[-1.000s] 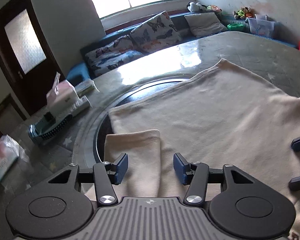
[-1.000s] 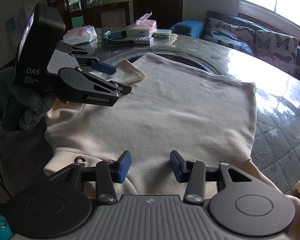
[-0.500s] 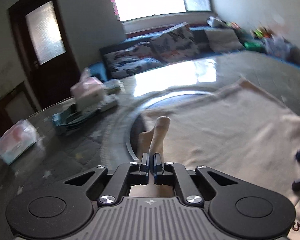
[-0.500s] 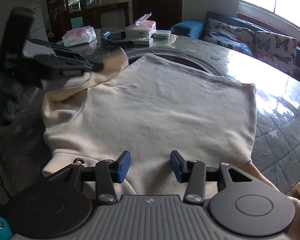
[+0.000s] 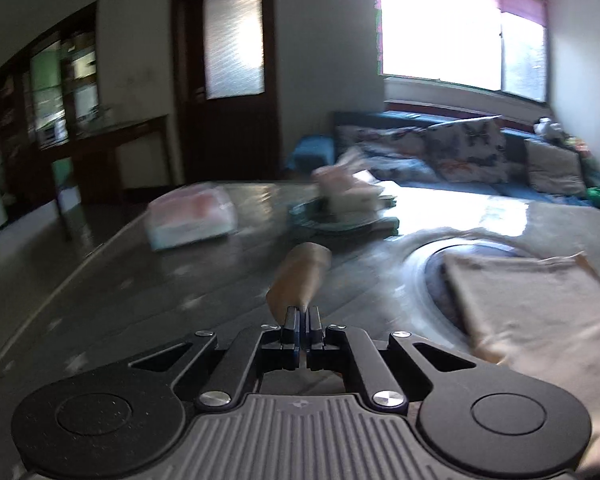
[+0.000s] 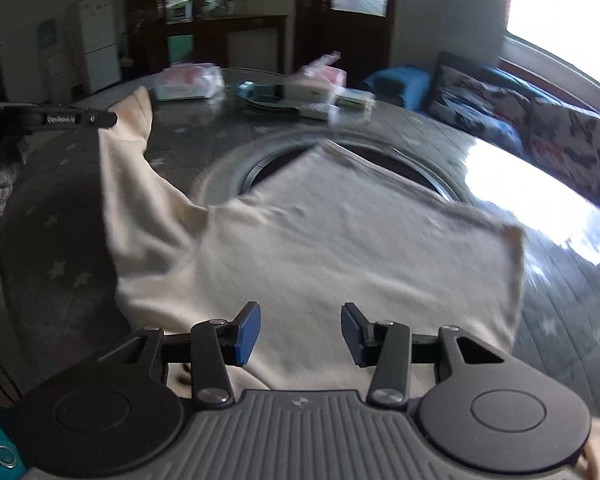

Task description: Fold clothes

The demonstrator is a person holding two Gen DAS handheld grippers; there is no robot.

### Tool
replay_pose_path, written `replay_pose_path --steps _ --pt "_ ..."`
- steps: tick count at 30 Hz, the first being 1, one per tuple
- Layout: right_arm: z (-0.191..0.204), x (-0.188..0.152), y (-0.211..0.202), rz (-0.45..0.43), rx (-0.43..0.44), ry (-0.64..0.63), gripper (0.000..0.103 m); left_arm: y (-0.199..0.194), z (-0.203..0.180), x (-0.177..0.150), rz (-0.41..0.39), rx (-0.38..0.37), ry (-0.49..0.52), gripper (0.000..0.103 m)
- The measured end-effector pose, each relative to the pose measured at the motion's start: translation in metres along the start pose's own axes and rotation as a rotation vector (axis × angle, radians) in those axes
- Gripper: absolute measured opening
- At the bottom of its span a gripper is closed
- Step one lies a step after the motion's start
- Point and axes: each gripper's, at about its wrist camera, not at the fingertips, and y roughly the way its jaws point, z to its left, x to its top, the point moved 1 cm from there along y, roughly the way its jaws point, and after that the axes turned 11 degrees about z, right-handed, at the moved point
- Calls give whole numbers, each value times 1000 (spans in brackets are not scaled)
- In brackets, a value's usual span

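Cream knit sweatshirt (image 6: pixel 340 248) lies soft and flat across the frame's middle on your glossy round table (image 6: pixel 560 320). Your left gripper (image 5: pixel 302 316) pinches the sleeve (image 6: pixel 128 184), lifted toward the upper left. Your right gripper (image 6: pixel 300 332) hovers low centre, blue pads apart, gripping nothing.

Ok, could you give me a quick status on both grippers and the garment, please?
Left gripper shut on sleeve, lifted off table. Right gripper open over cream sweatshirt, holding nothing. Tissue packs at far edge, clear of garment.
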Motion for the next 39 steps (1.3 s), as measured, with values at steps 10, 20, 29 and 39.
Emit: replay_pose_path --steps 10,20,29,39 --pt "61 35 19 -5 109 -193 45 13 21 -23 95 44 -34 19" --pt "99 37 45 55 159 -298 42 10 38 -29 112 86 -62 51" --pt "97 35 47 66 173 -281 25 16 50 -25 134 47 -95 53" --pt "92 33 40 78 213 -273 4 42 36 -21 147 36 -21 10"
